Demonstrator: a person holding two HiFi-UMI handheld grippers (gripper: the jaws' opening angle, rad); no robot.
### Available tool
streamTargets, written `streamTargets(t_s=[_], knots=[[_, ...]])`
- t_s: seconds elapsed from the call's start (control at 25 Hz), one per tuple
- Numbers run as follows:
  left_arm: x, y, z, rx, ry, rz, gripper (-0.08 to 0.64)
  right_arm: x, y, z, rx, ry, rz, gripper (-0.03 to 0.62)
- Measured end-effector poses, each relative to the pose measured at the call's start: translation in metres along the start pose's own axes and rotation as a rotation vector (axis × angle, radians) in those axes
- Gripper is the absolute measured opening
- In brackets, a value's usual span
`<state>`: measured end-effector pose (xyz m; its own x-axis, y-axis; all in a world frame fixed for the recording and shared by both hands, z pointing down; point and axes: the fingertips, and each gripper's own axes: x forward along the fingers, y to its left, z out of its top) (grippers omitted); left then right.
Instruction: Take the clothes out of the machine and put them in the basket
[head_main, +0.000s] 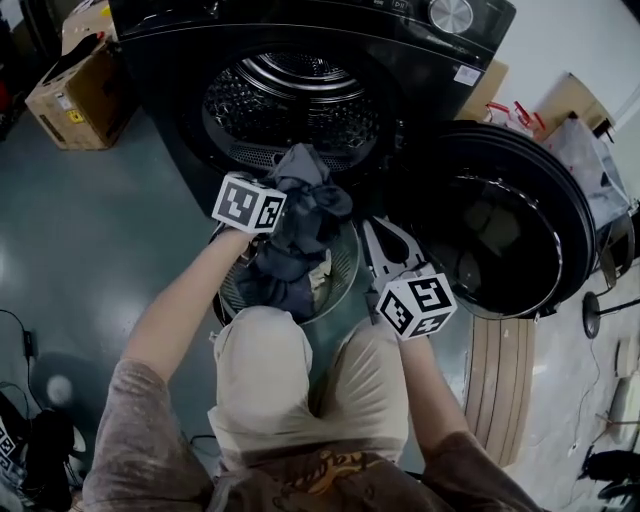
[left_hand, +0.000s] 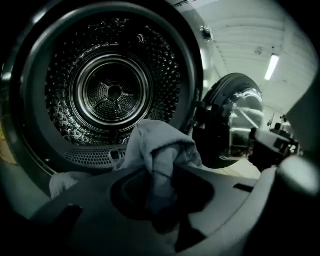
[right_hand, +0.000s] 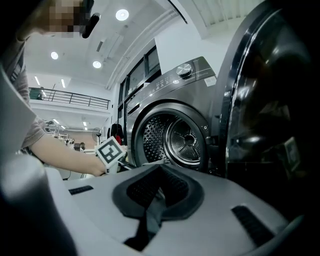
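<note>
A dark front-loading machine (head_main: 300, 100) stands with its door (head_main: 500, 220) swung open to the right. Its steel drum (left_hand: 112, 92) looks bare inside. Below the opening sits a round mesh basket (head_main: 345, 270) with dark clothes (head_main: 285, 275) piled in it. My left gripper (head_main: 283, 200) is shut on a grey garment (head_main: 310, 190), held bunched just in front of the drum's lip and over the basket. In the left gripper view that grey garment (left_hand: 160, 150) rises from between the jaws (left_hand: 160, 175). My right gripper (head_main: 378, 232) hovers at the basket's right rim, shut with nothing in it (right_hand: 159, 180).
A cardboard box (head_main: 75, 95) stands left of the machine and more boxes and bags (head_main: 560, 110) lie behind the door. A wooden board (head_main: 497, 385) lies on the floor at right. The person's knees (head_main: 300, 380) are close to the basket. Cables (head_main: 25, 345) trail at far left.
</note>
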<state>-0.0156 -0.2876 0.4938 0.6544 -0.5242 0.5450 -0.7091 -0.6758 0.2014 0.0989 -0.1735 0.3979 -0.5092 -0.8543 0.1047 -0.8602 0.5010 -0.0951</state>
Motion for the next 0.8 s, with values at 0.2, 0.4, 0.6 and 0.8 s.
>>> streamTargets(t_s=[0.2,0.4,0.6,0.8], knots=[[-0.047,-0.043,-0.026,-0.003,0.024,-0.072,0.098,0.003,0.002,0.000,0.011,-0.018,0.018,-0.003],[-0.069,-0.051,-0.052,0.005,0.056,-0.058,0.110,0.007,0.013,-0.004,0.022,-0.020,0.051,-0.003],[-0.075,-0.045,-0.070,-0.016,0.084,-0.050,0.168,0.010,0.018,-0.007,0.030,-0.014,0.067,-0.003],[-0.085,-0.035,-0.079,-0.054,0.078,-0.032,0.318,0.015,0.014,-0.012,0.039,-0.004,0.058,-0.003]])
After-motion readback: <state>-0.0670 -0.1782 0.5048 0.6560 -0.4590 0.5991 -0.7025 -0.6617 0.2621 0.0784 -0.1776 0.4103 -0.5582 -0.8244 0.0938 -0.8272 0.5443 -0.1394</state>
